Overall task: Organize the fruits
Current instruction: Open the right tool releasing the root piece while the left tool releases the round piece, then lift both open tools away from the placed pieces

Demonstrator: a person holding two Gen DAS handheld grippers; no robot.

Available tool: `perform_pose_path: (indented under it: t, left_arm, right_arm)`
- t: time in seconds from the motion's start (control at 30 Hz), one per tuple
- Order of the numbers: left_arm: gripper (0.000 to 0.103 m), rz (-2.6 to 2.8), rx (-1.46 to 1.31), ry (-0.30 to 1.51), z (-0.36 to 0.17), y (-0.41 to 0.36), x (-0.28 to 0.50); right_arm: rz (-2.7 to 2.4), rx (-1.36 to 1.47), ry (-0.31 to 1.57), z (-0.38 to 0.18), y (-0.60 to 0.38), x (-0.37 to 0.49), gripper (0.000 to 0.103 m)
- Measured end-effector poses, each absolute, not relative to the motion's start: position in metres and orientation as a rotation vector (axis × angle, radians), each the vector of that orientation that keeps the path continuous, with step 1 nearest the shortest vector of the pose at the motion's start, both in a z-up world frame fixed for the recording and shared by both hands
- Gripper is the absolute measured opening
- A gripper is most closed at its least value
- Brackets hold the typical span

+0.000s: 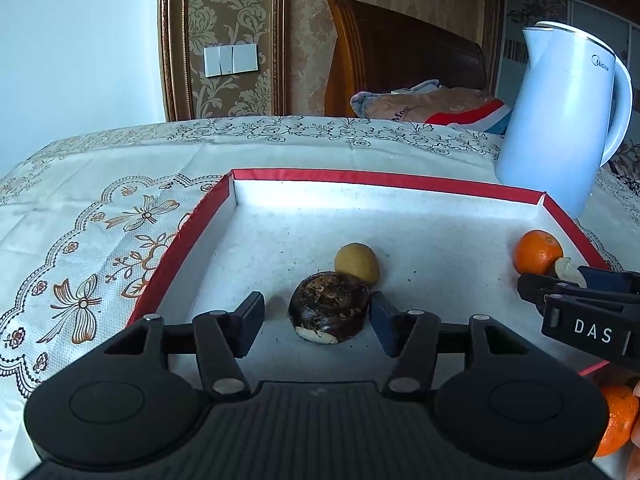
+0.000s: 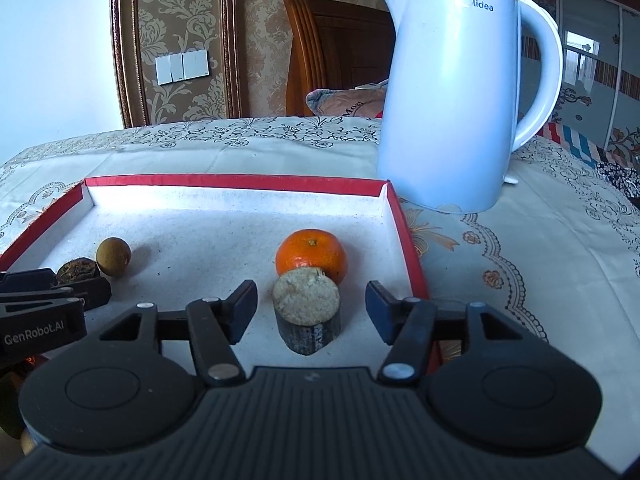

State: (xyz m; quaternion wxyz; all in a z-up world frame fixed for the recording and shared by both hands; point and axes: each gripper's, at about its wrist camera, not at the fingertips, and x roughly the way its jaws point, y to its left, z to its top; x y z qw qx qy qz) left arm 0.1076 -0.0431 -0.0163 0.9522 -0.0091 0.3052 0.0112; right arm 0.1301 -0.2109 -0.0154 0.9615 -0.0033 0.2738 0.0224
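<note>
A red-rimmed white tray (image 1: 384,182) (image 2: 236,180) lies on the table. In it a dark brown water chestnut (image 1: 329,306) sits between the open fingers of my left gripper (image 1: 318,316), with a small tan longan (image 1: 357,263) just behind it. My right gripper (image 2: 311,306) is open around a short cut stalk piece (image 2: 307,312) with a pale top and dark skin. A mandarin (image 2: 312,255) (image 1: 538,252) rests right behind that piece, near the tray's right wall. The longan (image 2: 113,256) and chestnut (image 2: 78,270) show at the left of the right wrist view.
A white electric kettle (image 2: 452,92) (image 1: 560,116) stands on the floral tablecloth (image 1: 80,216) behind the tray's right corner. Another mandarin (image 1: 618,420) lies outside the tray at the near right. A wooden headboard and pillows are beyond the table.
</note>
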Motion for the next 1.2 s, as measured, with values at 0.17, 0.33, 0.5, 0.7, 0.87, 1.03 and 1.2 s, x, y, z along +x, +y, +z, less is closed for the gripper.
perform_pose_path:
  t: [0.17,0.33,0.5,0.7,0.87,1.03,1.2]
  left_arm:
    - [0.058,0.023,-0.008,0.607,-0.017,-0.044,0.106]
    - [0.066,0.029,-0.006,0.592,-0.016,-0.044,0.103]
    - [0.067,0.03,0.018,0.585,-0.015,-0.046,0.101]
    - [0.067,0.025,0.026,0.579,-0.015,-0.047,0.098]
    - [0.071,0.024,0.03,0.572,-0.015,-0.047,0.098]
    - [0.072,0.02,0.037,0.561,-0.015,-0.048,0.093]
    - [0.072,0.016,0.034,0.557,-0.014,-0.047,0.091]
  right_arm:
    - [0.037,-0.015,0.531,-0.014,-0.21,0.126,0.071]
    - [0.04,-0.006,0.526,-0.014,-0.211,0.124,0.078]
    - [0.04,-0.003,0.514,-0.013,-0.212,0.121,0.086]
    - [0.043,0.002,0.507,-0.012,-0.213,0.118,0.089]
    - [0.043,0.007,0.504,-0.012,-0.214,0.116,0.092]
    - [0.044,0.007,0.497,-0.011,-0.214,0.113,0.094]
    - [0.042,0.01,0.491,-0.011,-0.215,0.11,0.095]
